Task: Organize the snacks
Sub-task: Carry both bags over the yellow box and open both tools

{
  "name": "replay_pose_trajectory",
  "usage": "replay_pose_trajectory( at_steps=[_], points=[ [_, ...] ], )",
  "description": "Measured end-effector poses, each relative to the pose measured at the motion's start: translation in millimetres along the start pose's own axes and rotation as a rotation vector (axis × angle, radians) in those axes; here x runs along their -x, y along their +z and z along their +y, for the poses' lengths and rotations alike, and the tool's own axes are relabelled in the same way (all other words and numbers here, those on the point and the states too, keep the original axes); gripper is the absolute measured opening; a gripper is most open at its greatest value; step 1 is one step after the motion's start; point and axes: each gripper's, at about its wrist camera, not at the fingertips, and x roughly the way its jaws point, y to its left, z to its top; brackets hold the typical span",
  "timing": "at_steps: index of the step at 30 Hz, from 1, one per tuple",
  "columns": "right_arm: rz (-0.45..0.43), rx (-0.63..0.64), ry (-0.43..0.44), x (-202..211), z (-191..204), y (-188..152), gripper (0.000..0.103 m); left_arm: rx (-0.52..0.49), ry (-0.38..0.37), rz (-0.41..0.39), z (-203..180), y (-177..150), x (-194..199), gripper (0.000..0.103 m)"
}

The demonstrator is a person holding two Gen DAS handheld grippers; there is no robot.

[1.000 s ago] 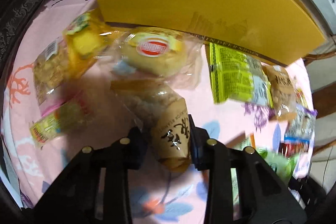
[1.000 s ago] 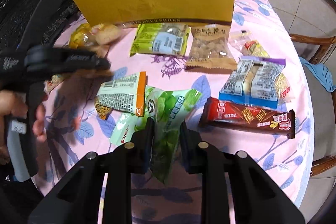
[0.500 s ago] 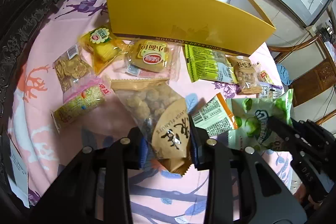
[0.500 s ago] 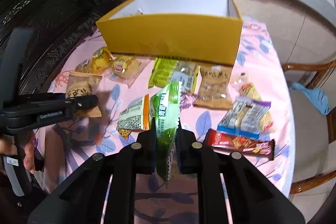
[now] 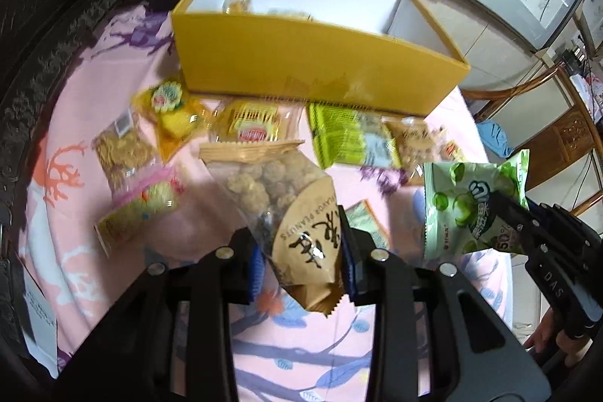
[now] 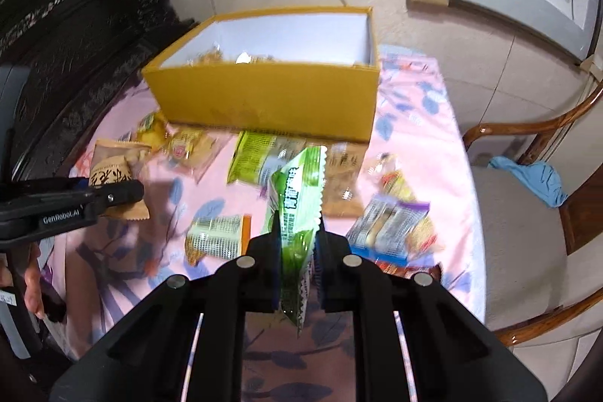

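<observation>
My left gripper [image 5: 301, 262] is clamped on the brown peanut bag [image 5: 286, 213], pinched near its lower end; the bag is lifted clear of the pink floral tablecloth [image 5: 75, 123]. My right gripper [image 6: 297, 262] is closed on the green snack bag [image 6: 297, 206], held edge-on and upright above the table.

Below and beyond both grippers, loose packets lie on the cloth: an orange-edged white packet [image 6: 216, 236] near centre, a blue and purple pack [image 6: 388, 228] to the right, a lime-green packet [image 6: 260, 161] farther on, just in front of the box. Left side: a yellow cake packet [image 5: 173, 112] and a clear cracker packet [image 5: 124, 149].

Far end: the yellow box [image 6: 271, 97], open-topped, white inside, with a few packets [image 6: 226, 57] along its left half; blurred, contents not identifiable.
</observation>
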Motion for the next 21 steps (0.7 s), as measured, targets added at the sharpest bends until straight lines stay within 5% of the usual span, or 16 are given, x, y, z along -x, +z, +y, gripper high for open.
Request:
replay_pose_trajectory(
  at_steps=[14, 21],
  points=[
    [-0.21, 0.069, 0.04, 3.9, 24.8, 136.6, 0.014, -0.015, 0.019, -0.159, -23.6, 139.6, 20.2, 0.033],
    [-0.239, 0.092, 0.031, -3.8, 26.1, 173.6, 0.014, -0.032, 0.026, -0.187, -23.8, 180.8, 20.2, 0.033]
  ],
)
